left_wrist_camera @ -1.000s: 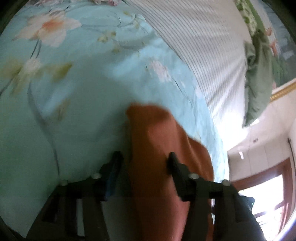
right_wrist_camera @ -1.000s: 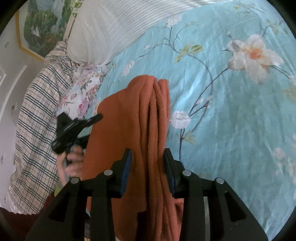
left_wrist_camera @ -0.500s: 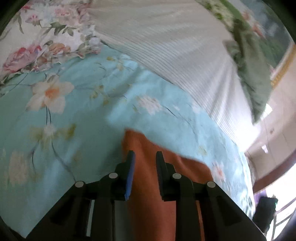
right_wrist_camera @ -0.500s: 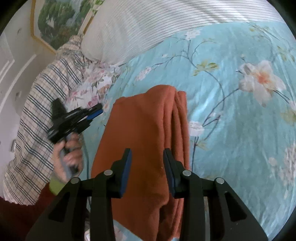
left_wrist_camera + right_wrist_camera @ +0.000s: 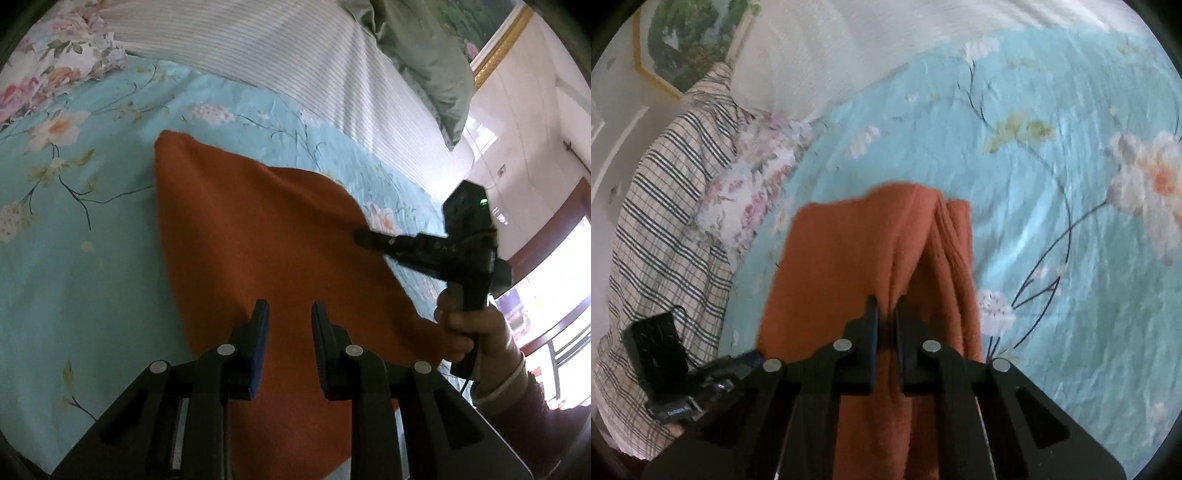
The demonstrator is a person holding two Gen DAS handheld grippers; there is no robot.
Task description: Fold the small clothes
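Observation:
An orange knit cloth lies spread on the light blue flowered bed sheet. My left gripper hovers over the cloth's near part. Its jaws stand a little apart, and nothing is pinched between them. In the right wrist view the same cloth is gathered into a raised ridge, and my right gripper is shut on that fold. From the left wrist view, the right gripper bites the cloth's right edge, held by a hand. The left gripper shows dark at the lower left.
A white striped pillow and a green pillow lie at the head of the bed. A flowered pillow sits at the left. A checked fabric drapes the bed's side, and a framed painting hangs on the wall.
The right jaws have shut on a fold of the orange cloth and lifted it slightly. The left gripper has let go of the cloth, narrowed, and drawn back and up.

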